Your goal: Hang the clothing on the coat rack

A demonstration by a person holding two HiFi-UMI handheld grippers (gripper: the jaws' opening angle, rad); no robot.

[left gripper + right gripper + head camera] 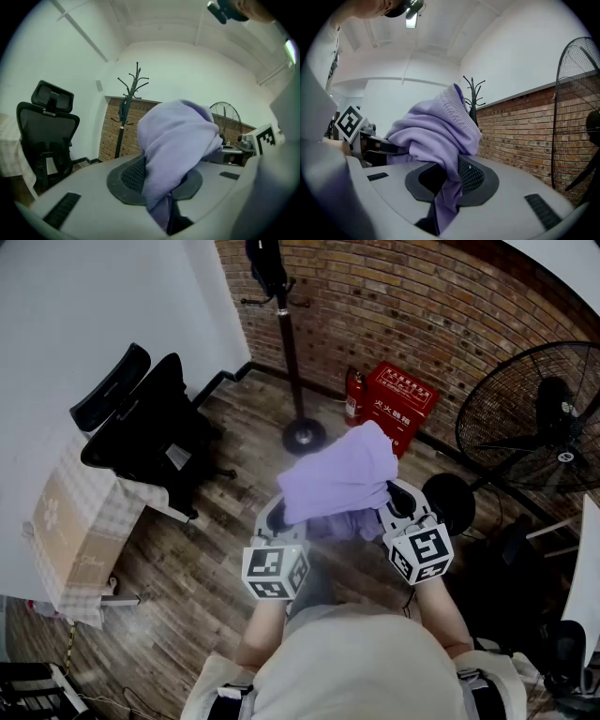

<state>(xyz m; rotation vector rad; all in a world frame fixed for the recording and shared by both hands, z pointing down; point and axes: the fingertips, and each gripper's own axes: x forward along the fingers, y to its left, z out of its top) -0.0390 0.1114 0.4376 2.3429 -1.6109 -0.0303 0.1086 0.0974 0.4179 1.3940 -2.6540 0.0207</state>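
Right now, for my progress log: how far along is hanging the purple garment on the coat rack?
Done: the purple garment is picked up, left gripper and right gripper both clamped on it. In hand: holding it. Left: reaching the coat rack across the floor and hooking it on.

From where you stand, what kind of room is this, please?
Probably an office or a workshop room. A black office chair, a coat rack before a brick wall and a large standing fan suggest it.

Lilac fleece garment (339,474): bunched, held above wooden floor (206,549). Dark metal coat rack (291,352): upright, round base, beside brick wall (403,306).
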